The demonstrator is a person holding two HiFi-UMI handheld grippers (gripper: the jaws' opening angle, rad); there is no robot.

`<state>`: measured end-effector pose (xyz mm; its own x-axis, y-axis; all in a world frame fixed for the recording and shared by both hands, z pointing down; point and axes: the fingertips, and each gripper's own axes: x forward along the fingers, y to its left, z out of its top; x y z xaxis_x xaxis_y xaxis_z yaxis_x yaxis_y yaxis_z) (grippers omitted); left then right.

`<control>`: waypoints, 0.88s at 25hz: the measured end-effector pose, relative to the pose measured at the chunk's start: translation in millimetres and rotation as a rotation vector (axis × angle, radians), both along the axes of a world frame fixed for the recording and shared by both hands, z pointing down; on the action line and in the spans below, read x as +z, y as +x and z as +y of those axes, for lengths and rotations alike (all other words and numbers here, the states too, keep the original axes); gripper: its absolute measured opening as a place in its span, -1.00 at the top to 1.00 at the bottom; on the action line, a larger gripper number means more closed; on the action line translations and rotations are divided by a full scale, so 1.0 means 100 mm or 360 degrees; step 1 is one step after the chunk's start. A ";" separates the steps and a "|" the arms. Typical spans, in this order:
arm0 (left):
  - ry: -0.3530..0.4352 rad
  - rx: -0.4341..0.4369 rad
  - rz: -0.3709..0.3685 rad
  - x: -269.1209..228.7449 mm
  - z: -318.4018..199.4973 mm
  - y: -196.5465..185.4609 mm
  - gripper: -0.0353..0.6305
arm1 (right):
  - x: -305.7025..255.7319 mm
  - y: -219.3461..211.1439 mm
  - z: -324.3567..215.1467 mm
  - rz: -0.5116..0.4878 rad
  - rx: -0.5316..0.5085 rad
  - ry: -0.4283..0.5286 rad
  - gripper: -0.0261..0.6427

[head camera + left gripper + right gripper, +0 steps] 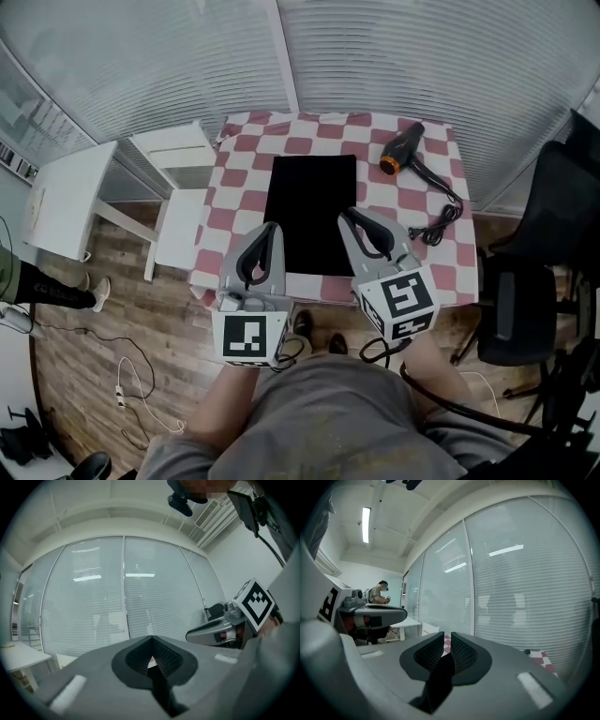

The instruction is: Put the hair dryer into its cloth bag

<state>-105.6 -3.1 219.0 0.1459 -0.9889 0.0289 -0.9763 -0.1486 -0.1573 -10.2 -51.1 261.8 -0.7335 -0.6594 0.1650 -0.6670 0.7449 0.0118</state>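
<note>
My left tongs [273,228] are closed, my right tongs [350,216] barely parted, both empty above the near end of the cloth bag [312,192]. The hair dryer [405,150] lies to its right.

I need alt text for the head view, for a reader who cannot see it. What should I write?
A black cloth bag lies flat in the middle of a red-and-white checked table, with a black hair dryer near its far right corner. The left gripper and the right gripper, both empty, hang above the near side.
</note>
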 end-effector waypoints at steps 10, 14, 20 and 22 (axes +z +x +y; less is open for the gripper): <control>-0.0171 0.0078 0.0102 0.51 -0.22 -0.23 0.89 | 0.76 -0.26 0.05 0.0197 -0.0038 -0.0267 0.48; -0.0268 0.0104 0.0140 0.78 -0.29 -0.31 0.89 | 1.23 -0.39 0.18 0.0331 -0.0080 -0.0436 0.35; -0.0381 0.0137 0.0155 1.18 -0.34 -0.42 0.89 | 1.77 -0.50 0.31 0.0553 -0.0119 -0.0570 0.33; -0.0415 0.0150 0.0153 1.29 -0.35 -0.44 0.89 | 1.92 -0.50 0.33 0.0624 -0.0113 -0.0607 0.33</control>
<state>-150.0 -38.6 347.6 0.2509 -0.9320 0.2616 -0.9649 -0.2625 -0.0094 -59.9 -18.3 453.8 -0.6094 -0.4505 0.6524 -0.6148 0.7881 -0.0301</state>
